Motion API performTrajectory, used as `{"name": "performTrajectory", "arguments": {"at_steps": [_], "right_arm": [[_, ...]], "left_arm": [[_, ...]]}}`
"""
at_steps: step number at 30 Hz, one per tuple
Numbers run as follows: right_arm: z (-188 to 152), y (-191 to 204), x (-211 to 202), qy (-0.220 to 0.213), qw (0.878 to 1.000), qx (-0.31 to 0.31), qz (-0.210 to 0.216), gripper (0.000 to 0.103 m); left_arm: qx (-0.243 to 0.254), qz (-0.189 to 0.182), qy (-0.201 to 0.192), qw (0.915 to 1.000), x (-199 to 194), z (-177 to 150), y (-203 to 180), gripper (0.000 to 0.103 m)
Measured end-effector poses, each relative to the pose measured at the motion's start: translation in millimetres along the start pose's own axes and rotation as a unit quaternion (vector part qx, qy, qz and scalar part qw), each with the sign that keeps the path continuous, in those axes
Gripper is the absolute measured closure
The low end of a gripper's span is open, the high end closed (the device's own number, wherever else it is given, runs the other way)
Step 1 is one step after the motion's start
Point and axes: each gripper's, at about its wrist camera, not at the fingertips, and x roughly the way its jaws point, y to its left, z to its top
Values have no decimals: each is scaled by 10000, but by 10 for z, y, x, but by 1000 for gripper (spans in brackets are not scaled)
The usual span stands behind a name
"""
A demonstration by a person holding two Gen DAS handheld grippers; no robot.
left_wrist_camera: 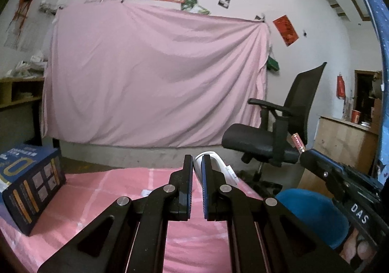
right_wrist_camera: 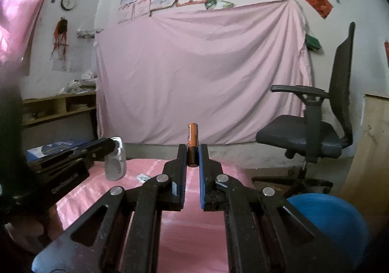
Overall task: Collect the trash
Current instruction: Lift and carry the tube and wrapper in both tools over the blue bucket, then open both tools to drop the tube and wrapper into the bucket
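Note:
My right gripper (right_wrist_camera: 193,155) is shut on an orange and black battery (right_wrist_camera: 192,141) that stands upright between its tips, above the pink table. The battery also shows in the left wrist view (left_wrist_camera: 298,143) at the tip of the right gripper (left_wrist_camera: 304,154). My left gripper (left_wrist_camera: 197,163) is shut on a white plastic case (left_wrist_camera: 214,163), held above the table's far edge. In the right wrist view the case (right_wrist_camera: 116,162) hangs from the left gripper (right_wrist_camera: 113,145) at the left.
A dark blue box (left_wrist_camera: 29,183) lies on the pink tablecloth (left_wrist_camera: 109,195) at the left. A small white scrap (right_wrist_camera: 143,177) lies on the table. A blue round bin (right_wrist_camera: 328,219) sits at the right, below the table. A black office chair (right_wrist_camera: 316,132) stands beyond.

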Motion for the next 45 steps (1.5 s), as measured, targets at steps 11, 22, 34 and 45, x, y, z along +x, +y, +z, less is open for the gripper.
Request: {"name": "performTrajectory", "arguments": {"at_steps": [11, 22, 34, 45], "right_arm": [[72, -484, -352, -312, 9969, 252, -681, 70], [-5, -1223, -624, -150, 9853, 1058, -1330, 70], [-276, -1704, -656, 580, 9705, 1688, -1618, 70], [-431, -1937, -509, 1082, 9577, 2141, -1593, 70]], "left_arm": [[196, -354, -98, 9991, -8, 125, -639, 98], [701, -982, 11, 9927, 314, 302, -1615, 98], [1026, -1264, 668, 9844, 691, 64, -2193, 98], [885, -1344, 1480, 9758, 1047, -157, -2250, 98]]}}
